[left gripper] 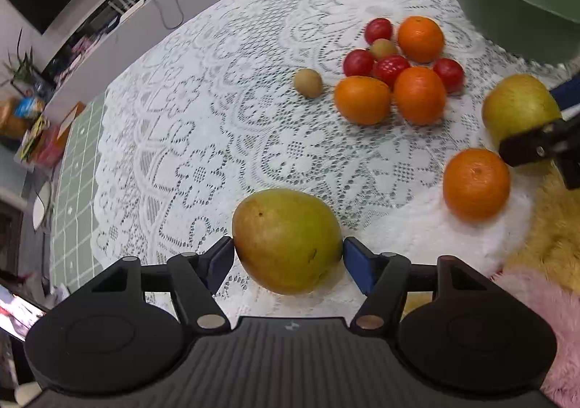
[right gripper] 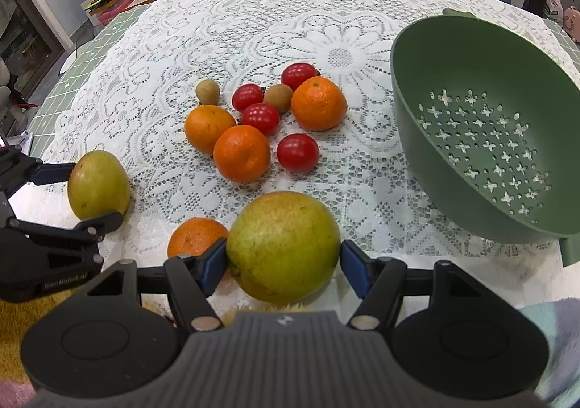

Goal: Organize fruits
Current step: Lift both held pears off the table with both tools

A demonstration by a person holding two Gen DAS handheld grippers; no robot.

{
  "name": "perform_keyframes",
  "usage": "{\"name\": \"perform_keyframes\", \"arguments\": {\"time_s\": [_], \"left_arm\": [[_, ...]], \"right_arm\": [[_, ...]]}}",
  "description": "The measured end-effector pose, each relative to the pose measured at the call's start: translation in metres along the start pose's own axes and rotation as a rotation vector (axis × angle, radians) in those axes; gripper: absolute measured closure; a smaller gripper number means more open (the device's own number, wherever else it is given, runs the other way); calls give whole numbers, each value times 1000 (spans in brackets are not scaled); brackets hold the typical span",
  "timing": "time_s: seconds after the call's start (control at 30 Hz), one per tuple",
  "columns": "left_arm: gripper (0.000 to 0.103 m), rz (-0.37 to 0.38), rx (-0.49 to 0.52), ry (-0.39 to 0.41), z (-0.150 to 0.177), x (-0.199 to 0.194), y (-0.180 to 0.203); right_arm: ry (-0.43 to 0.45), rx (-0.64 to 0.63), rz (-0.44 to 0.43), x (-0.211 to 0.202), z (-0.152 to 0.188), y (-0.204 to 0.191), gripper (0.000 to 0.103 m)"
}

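left gripper [left gripper: 288, 255] and right gripper [right gripper: 284, 257] each clamp a pear, hiding its sides.

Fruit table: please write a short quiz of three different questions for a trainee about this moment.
1. True or false: the green colander already holds fruit.
2. How many red tomatoes lie on the lace cloth?
3. What does the right hand-held gripper grip: A) an orange, B) a yellow-green fruit, C) nothing?

Key: 1 false; 2 four; 3 B. The left hand-held gripper grips another yellow-green fruit.
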State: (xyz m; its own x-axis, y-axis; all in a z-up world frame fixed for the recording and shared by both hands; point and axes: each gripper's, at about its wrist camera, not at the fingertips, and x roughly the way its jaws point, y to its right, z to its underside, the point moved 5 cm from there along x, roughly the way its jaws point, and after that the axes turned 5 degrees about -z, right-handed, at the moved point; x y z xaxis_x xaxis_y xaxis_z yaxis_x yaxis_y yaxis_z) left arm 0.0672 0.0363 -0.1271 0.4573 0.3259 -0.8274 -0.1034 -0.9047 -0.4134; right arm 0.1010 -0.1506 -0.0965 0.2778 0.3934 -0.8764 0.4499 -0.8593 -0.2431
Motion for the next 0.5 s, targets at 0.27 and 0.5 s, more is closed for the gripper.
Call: {"name": "perform_keyframes", "arguments": {"time_s": [0.27, 0.5], "left_arm": [[26, -16, -25, -15, 0, 10, -2], [27, -6, -72, -28, 2, 12, -9]], "right_arm": [[4, -6, 5, 1, -1, -2, 39], [5, -7, 6, 1, -2, -2, 39]]}}
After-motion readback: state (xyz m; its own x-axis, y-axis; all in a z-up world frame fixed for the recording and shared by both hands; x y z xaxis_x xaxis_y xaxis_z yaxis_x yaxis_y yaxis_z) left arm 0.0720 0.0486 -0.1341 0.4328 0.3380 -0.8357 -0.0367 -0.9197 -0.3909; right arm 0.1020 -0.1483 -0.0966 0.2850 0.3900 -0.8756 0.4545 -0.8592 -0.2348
